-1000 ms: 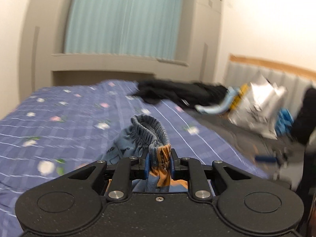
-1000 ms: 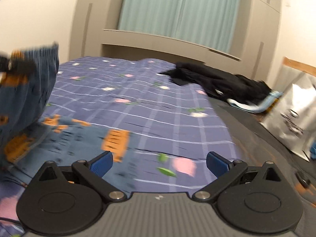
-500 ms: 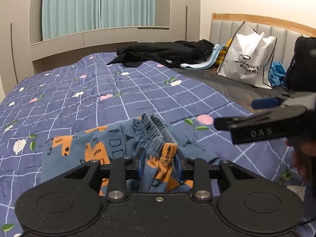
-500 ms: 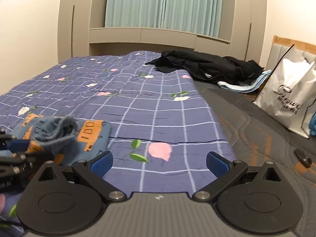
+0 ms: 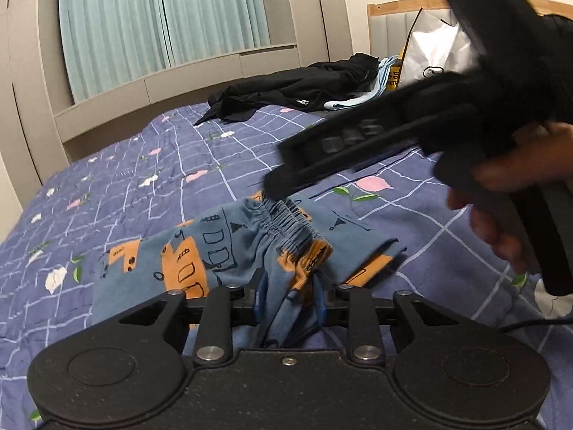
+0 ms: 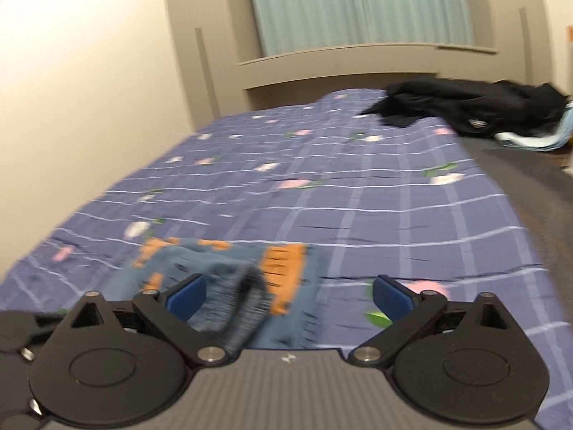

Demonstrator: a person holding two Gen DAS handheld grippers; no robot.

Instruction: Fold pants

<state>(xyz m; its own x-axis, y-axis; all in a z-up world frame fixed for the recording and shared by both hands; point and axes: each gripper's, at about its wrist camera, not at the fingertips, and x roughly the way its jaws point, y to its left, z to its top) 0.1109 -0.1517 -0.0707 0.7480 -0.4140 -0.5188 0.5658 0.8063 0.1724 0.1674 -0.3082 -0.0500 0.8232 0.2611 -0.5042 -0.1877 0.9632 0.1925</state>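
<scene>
A bed with a purple-blue checked, flower-printed bedspread (image 6: 376, 193) carries everything. Blue pants with orange patches (image 5: 200, 254) lie bunched on its near part. A heap of black clothing (image 5: 297, 89) lies at the far side, touching light blue fabric (image 5: 354, 102).

The pants (image 5: 229, 258) are soft matt cloth with a gathered elastic waistband. At twelve o'clock beyond them, the quilt (image 5: 172, 165) looks smooth, stitched cotton.
</scene>
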